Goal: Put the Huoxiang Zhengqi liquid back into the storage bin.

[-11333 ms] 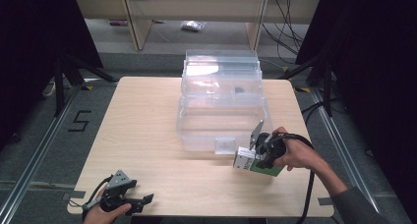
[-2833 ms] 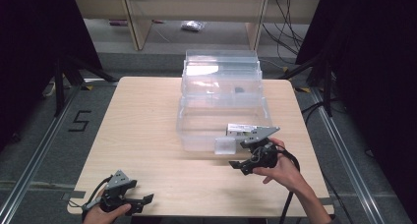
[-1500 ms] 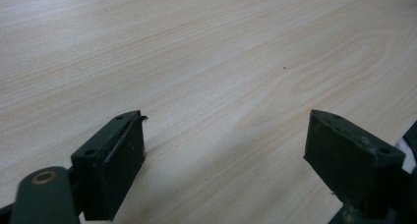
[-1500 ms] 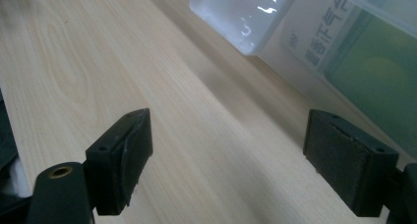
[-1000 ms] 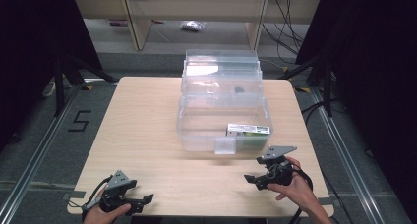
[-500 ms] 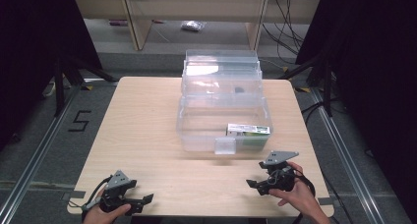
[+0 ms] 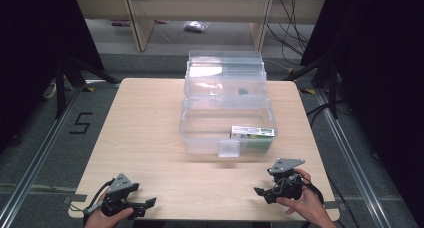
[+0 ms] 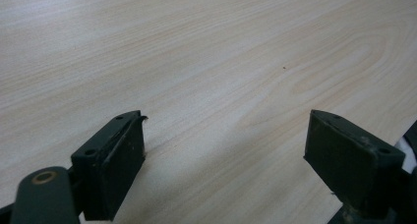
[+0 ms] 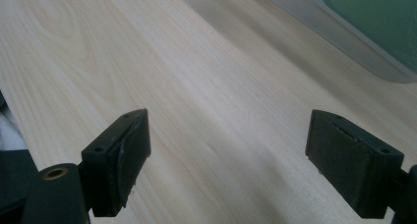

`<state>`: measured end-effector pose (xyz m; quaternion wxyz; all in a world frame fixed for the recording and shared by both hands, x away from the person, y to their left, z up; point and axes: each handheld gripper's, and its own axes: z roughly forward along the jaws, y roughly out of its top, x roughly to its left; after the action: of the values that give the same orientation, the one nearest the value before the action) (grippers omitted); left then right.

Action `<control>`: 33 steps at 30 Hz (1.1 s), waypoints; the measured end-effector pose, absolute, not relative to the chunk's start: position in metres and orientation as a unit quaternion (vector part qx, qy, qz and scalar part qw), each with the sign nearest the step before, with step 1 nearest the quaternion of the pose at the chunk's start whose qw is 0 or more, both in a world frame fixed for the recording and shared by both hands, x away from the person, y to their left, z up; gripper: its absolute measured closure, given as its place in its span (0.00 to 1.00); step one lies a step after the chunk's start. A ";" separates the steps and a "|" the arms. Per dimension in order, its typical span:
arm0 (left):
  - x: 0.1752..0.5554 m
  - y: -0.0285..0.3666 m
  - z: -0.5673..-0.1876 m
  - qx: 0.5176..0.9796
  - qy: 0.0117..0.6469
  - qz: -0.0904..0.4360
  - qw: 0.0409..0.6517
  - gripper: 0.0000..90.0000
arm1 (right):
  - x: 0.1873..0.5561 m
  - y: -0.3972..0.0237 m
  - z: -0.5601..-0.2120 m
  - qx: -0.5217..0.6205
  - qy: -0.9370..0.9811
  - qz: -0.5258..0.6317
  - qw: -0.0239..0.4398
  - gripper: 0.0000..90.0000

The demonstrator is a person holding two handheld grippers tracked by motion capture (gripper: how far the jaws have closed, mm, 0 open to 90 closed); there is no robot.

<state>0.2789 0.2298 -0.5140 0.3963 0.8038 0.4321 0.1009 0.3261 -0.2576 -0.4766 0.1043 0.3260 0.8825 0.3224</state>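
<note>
Pale wooden table (image 7: 145, 118), grey floor (image 7: 50, 153), black curtains (image 7: 30, 43), wooden shelving (image 7: 135, 13) behind

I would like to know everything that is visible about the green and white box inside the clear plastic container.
The box is a small, long carton, apparently cardboard, with a white top face carrying small dark print and a green side. It lies flat on its long side in the front right corner of the near clear container, close against the front wall, seen through the plastic. Its print is too small to read. Nothing grips it: the right hand-held gripper rests open on the table, well apart.
</note>
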 end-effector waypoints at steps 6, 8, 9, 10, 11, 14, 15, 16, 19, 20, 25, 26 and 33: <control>0.279 0.230 -0.514 0.805 0.430 0.101 0.396 0.16 | 0.322 -0.260 -0.478 0.333 0.878 0.325 0.109 0.20; 0.279 0.229 -0.514 0.801 0.435 0.100 0.400 0.16 | 0.323 -0.261 -0.479 0.321 0.881 0.329 0.113 0.20; 0.278 0.228 -0.514 0.799 0.439 0.100 0.398 0.16 | 0.322 -0.262 -0.479 0.323 0.881 0.326 0.114 0.20; 0.278 0.228 -0.515 0.798 0.439 0.104 0.400 0.16 | 0.321 -0.263 -0.477 0.326 0.883 0.321 0.107 0.20; 0.278 0.228 -0.514 0.798 0.438 0.104 0.399 0.16 | 0.320 -0.263 -0.478 0.328 0.881 0.321 0.115 0.19; 0.278 0.229 -0.514 0.803 0.435 0.099 0.396 0.16 | 0.318 -0.265 -0.478 0.331 0.879 0.322 0.120 0.18; 0.278 0.229 -0.514 0.803 0.434 0.099 0.396 0.16 | 0.317 -0.267 -0.477 0.327 0.883 0.315 0.116 0.18; 0.278 0.229 -0.514 0.803 0.434 0.099 0.396 0.16 | 0.318 -0.267 -0.479 0.319 0.880 0.328 0.125 0.18; 0.279 0.230 -0.514 0.803 0.433 0.097 0.396 0.16 | 0.316 -0.267 -0.479 0.326 0.883 0.314 0.123 0.18; 0.279 0.230 -0.514 0.805 0.431 0.098 0.396 0.16 | 0.315 -0.267 -0.480 0.330 0.882 0.312 0.123 0.18; 0.278 0.228 -0.515 0.795 0.441 0.097 0.405 0.16 | 0.315 -0.266 -0.482 0.330 0.884 0.302 0.133 0.18; 0.278 0.227 -0.515 0.792 0.442 0.097 0.410 0.16 | 0.315 -0.267 -0.482 0.331 0.884 0.303 0.134 0.18; 0.278 0.226 -0.515 0.790 0.444 0.097 0.412 0.16 | 0.315 -0.267 -0.482 0.332 0.884 0.301 0.133 0.18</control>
<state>0.2783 0.2265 -0.5150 0.4118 0.7898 0.4442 0.0967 0.3151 -0.2667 -0.4822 0.1334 0.3318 0.8841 0.3009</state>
